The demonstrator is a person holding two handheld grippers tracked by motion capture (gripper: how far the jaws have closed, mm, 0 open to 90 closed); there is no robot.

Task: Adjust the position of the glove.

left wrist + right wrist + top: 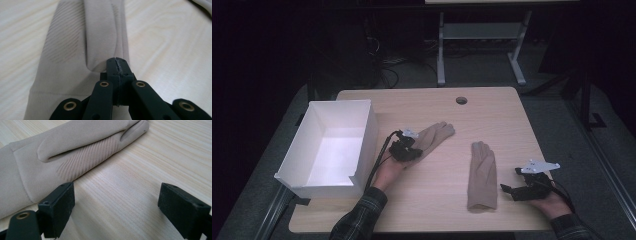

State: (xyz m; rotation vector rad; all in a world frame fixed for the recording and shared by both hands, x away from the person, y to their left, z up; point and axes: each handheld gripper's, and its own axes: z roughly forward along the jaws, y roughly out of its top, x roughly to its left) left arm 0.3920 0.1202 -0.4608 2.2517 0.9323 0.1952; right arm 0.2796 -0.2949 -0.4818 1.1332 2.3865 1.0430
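Two beige gloves flat on table: left glove (pixel 434 136) angled; right glove (pixel 482 175) lengthwise, well apart.

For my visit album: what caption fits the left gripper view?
Left gripper, jaws shut, pinching a fold of a beige glove lying on the wooden table.

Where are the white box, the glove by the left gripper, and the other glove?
white box (pixel 364 137), high view, its right wall.
left glove (pixel 437 134), high view, the palm beyond the gripper.
right glove (pixel 482 175), high view, middle of the palm.

Right gripper (pixel 117 207) gapes beside beige glove (pixel 62 152) on table (pixel 150 165).
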